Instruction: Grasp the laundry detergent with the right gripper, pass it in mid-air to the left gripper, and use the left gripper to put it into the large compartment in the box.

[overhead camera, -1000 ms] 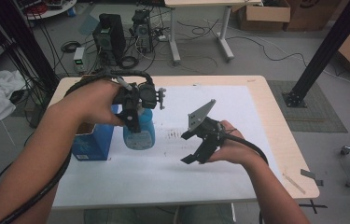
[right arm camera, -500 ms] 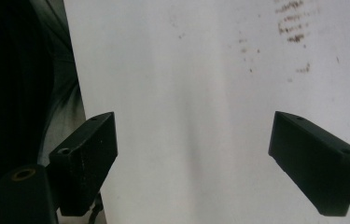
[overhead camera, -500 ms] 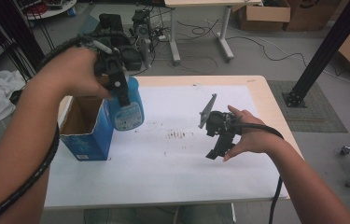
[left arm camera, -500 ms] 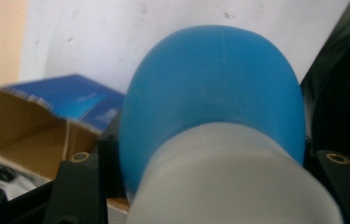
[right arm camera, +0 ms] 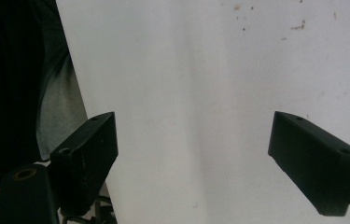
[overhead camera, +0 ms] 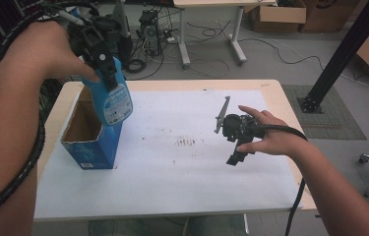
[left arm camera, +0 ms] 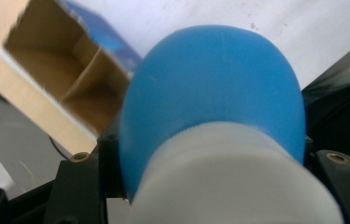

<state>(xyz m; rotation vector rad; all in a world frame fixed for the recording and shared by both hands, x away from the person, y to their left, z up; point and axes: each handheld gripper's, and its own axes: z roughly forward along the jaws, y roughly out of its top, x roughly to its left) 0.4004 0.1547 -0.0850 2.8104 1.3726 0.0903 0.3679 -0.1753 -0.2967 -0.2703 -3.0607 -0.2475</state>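
A blue bottle (overhead camera: 114, 101) with a white cap hangs tilted in the air above the open blue cardboard box (overhead camera: 91, 143) at the table's left. My left gripper (overhead camera: 99, 58) is shut on the bottle's upper part, near the cap. In the left gripper view the bottle (left arm camera: 214, 88) and its white cap (left arm camera: 233, 182) sit between the black jaws, with the brown inside of the box (left arm camera: 56, 70) below. My right gripper (overhead camera: 235, 153) is low over the white sheet at the right. It stands open with nothing between its fingers (right arm camera: 193, 154).
The white sheet (overhead camera: 182, 187) covers the wooden table and has small dark smudges (overhead camera: 187, 141) at its middle. A black post (overhead camera: 339, 54) stands on the floor at the right. Cables, computers and cardboard boxes lie beyond the far edge.
My left gripper has lifted the blue bottle up and to the left, from beside the box to above it. The right hand has shifted a little to the right.
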